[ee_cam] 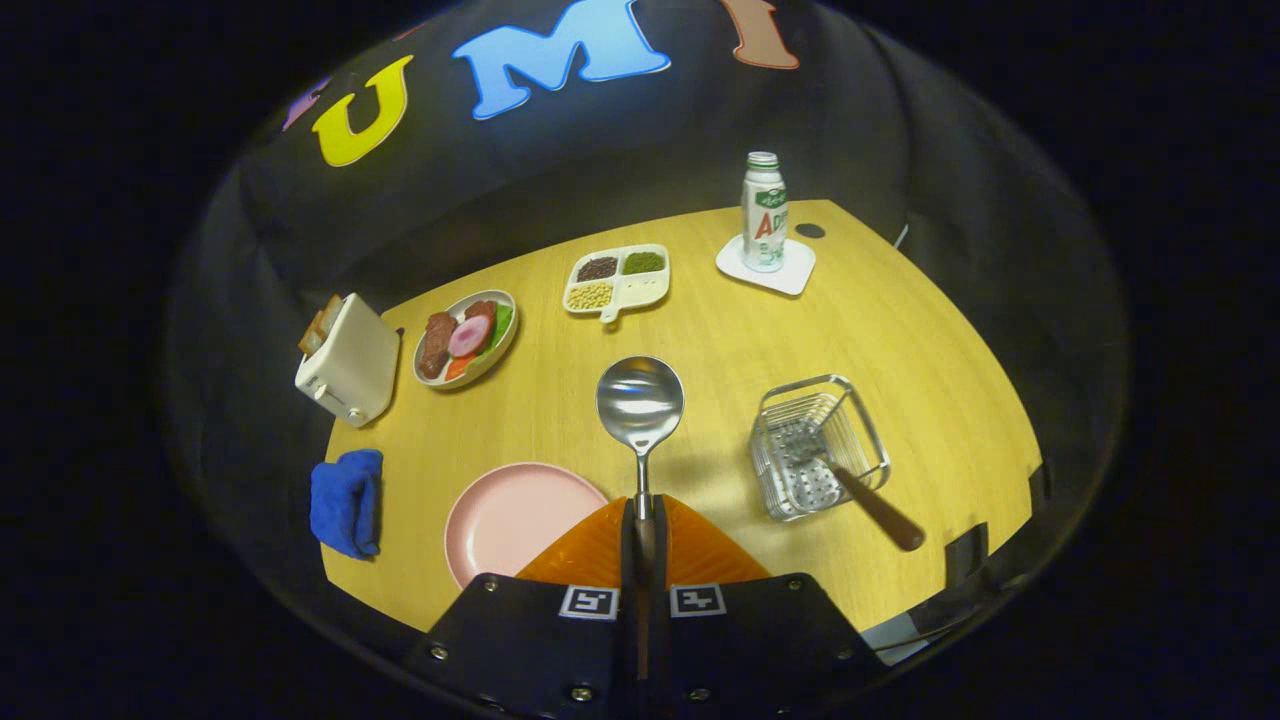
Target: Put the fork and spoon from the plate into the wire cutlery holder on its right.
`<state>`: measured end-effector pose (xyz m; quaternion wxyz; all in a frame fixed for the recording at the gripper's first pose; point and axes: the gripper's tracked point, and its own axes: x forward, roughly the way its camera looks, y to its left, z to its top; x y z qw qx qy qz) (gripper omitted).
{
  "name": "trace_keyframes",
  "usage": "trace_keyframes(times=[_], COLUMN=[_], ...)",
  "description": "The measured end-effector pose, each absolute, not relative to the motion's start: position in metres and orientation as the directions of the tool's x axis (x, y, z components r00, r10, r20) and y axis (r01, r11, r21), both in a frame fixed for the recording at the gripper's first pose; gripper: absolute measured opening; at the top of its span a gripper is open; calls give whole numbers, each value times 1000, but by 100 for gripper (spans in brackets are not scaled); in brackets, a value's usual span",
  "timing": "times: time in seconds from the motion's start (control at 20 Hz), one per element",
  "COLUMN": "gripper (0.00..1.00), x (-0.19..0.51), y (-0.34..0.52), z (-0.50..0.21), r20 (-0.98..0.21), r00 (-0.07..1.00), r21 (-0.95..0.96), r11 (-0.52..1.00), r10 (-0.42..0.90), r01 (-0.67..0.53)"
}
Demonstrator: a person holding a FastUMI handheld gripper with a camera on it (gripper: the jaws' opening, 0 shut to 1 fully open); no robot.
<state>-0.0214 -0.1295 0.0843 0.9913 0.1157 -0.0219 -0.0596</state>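
The gripper (642,510) is clamping the spoon (640,400) by its handle between both fingers, its bowl jutting ahead above the table (880,330). The pink plate (515,515) is lying just left of the fingers, while the fork (860,495) is leaning in the wire cutlery holder (815,445) to their right.

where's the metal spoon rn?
The metal spoon is clamped by its handle between the gripper fingers, bowl pointing ahead above the wooden table, between the pink plate and the wire cutlery holder.
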Motion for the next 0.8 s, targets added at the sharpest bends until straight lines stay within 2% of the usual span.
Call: trace_keyframes(times=[0.35, 0.8], gripper=[5, 5], x=[-46, -54], y=[-196, -212], z=[65, 61], r20=[-23, -43], r00=[979, 978], r21=[247, 267], r11=[948, 940], r10=[-203, -206], r01=[203, 210])
